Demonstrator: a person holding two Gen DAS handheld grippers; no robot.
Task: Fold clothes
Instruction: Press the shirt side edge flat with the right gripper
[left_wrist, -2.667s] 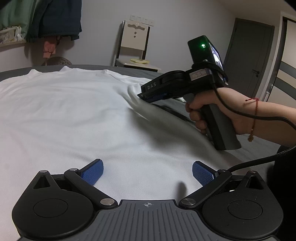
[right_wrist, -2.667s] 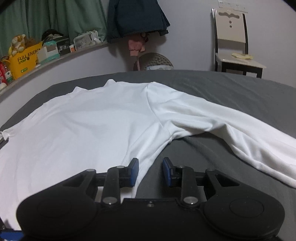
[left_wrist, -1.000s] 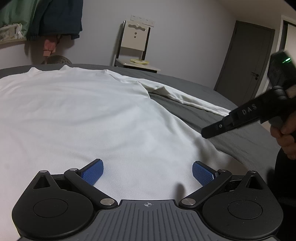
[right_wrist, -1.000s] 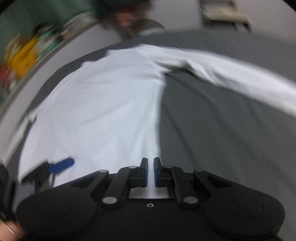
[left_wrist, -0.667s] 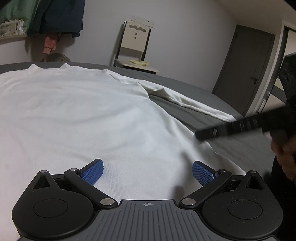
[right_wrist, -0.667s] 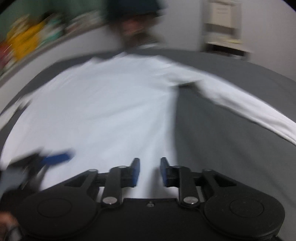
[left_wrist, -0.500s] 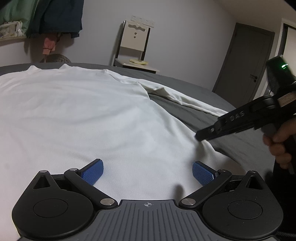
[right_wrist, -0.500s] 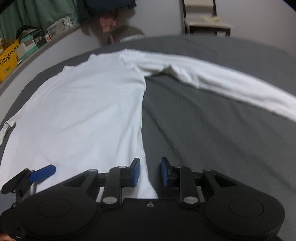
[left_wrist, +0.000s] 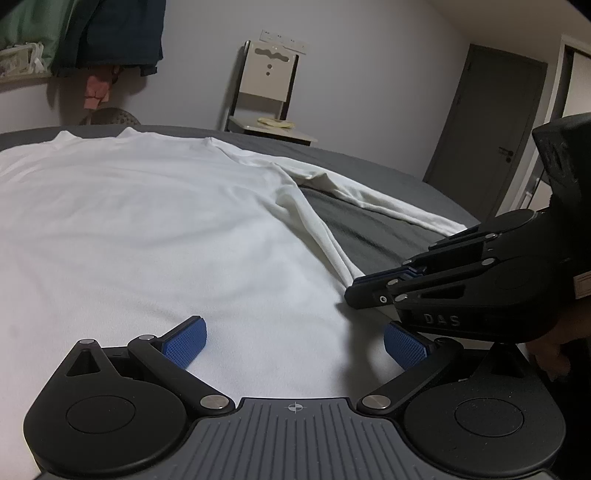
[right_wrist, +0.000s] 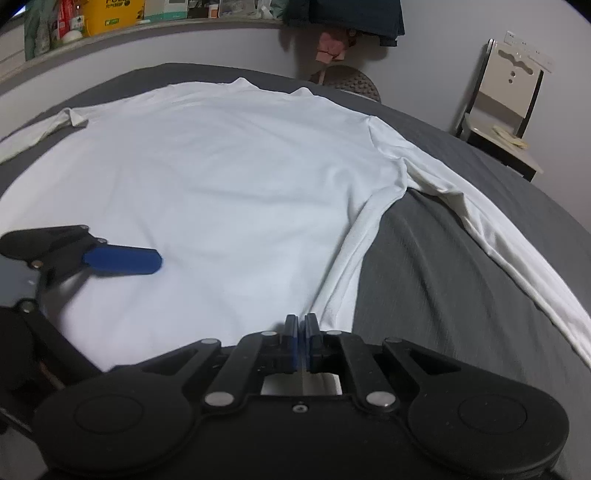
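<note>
— Where was the shirt (right_wrist: 221, 177)?

— Spread flat ahead of both sets of jaws, hem nearest; the right gripper (right_wrist: 301, 341) had just closed on the hem corner, having hovered half-open a moment before; the side edge pulled taut, so a fold looked ready to start.

— And the left gripper (left_wrist: 295, 341)?

— Spread wide, empty, over the hem.

— Beyond?

— Grey bed (right_wrist: 461, 266) beneath; past the fingertips a chair (left_wrist: 267, 96), a door (left_wrist: 487, 129), a cluttered shelf (right_wrist: 122, 22).
</note>
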